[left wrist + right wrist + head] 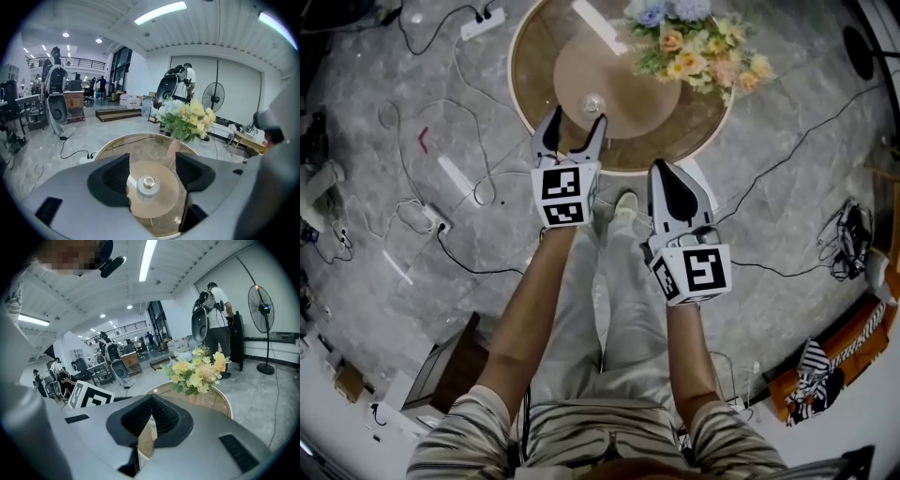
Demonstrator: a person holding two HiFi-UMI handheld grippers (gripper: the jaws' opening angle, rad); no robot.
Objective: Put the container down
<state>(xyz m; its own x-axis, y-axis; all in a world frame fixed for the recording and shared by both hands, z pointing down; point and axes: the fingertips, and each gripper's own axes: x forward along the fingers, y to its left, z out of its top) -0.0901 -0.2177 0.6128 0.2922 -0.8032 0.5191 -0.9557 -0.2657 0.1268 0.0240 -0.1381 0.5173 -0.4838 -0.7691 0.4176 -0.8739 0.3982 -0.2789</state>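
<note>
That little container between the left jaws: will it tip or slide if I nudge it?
Probably light: the container looks small. It stands upright and unheld on a smooth round mat, so a sideways nudge may well slide or tip it.

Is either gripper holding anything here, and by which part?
Nothing held. The small clear metal-capped container stands free between the jaws of the open left gripper; the right gripper is shut, empty.

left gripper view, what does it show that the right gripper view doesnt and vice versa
Only the left gripper view: the small capped container standing on a round mat, between the left tool's open jaws, untouched. Only the right gripper view: the right tool with jaws together and empty, plus the left tool's marker cube. Both: the flowers, the round table and a standing fan.
</note>
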